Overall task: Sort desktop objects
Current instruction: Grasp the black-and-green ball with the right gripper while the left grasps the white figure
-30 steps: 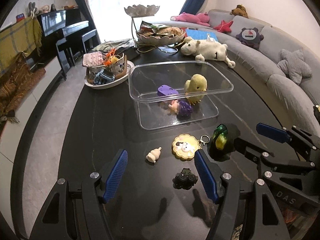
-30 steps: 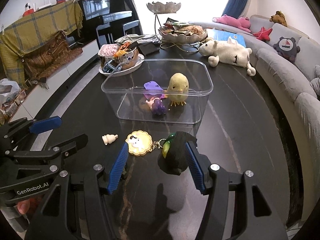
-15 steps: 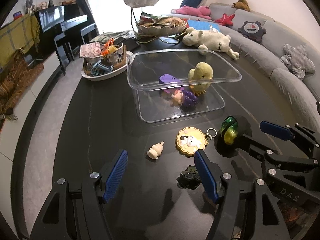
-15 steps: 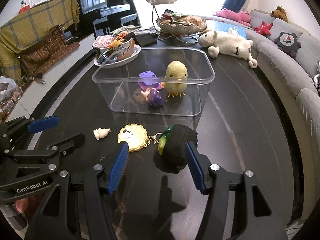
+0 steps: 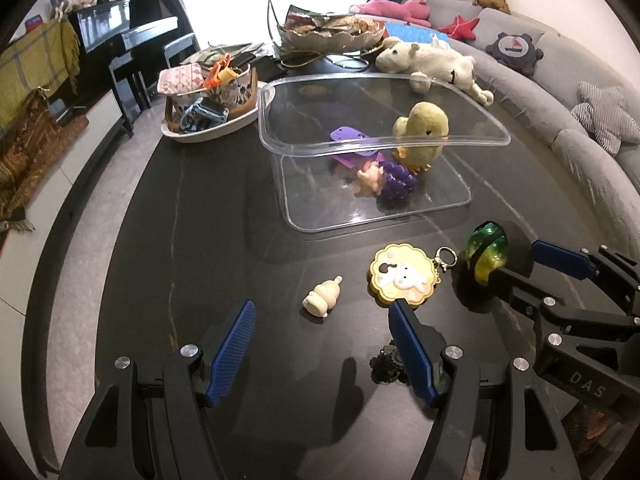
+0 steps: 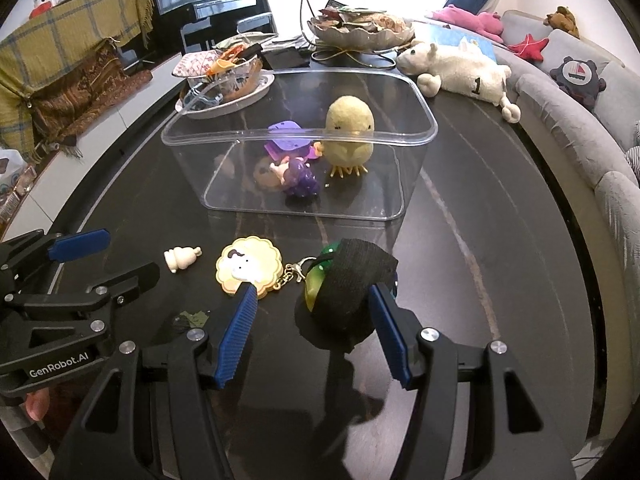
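Observation:
A clear plastic bin (image 5: 460, 200) (image 6: 224, 136) on the black table holds a yellow chick plush (image 5: 422, 128) (image 6: 349, 128), a purple card and a small purple figure. In front of it lie a cream figurine (image 5: 322, 298) (image 6: 180, 258), a yellow cookie keychain (image 5: 402, 278) (image 6: 250, 266), a small dark gear toy (image 5: 386, 364) and a black-wrapped green-yellow toy (image 5: 486, 250) (image 6: 348, 292). My left gripper (image 5: 320, 344) is open, close behind the figurine. My right gripper (image 6: 312, 320) is open with the black-wrapped toy between its fingers, touching the right finger (image 6: 386, 324).
A white dish of clutter (image 5: 208, 128) stands at the back left, a two-tier metal bowl stand (image 5: 332, 32) behind the bin, and a white plush sheep (image 5: 432, 62) at the back right. A grey sofa (image 5: 580, 120) curves along the right.
Both gripper views have moved closer to the table items. The bin and toys look nearer. Both jaws stay open at the same width.

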A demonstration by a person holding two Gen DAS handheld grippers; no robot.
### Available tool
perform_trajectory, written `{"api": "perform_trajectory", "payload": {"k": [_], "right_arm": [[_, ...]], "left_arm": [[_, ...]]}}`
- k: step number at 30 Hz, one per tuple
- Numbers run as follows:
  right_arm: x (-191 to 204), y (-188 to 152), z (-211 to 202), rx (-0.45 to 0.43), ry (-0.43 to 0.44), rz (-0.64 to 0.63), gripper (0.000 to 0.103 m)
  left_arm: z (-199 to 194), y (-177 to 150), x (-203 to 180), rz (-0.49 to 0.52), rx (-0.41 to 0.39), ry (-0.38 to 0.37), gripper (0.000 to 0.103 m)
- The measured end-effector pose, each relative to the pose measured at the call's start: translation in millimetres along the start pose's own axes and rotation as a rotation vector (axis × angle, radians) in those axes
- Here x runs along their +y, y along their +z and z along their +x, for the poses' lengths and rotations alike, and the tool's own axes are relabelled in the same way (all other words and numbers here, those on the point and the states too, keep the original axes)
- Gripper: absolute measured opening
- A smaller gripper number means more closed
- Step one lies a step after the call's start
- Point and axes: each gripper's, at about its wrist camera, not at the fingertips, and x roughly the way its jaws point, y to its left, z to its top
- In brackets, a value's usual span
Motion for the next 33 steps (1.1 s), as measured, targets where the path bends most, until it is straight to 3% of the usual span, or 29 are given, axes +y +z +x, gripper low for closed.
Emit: {"api": "perform_trajectory", "payload": {"k": [33], "right_arm": [[-20.1, 4.4, 25.9, 0.032, -0.062, 0.004, 0.056]], "left_arm": [[43.1, 4.3, 1.2, -0.005, 0.058, 0.004, 0.066]]}}
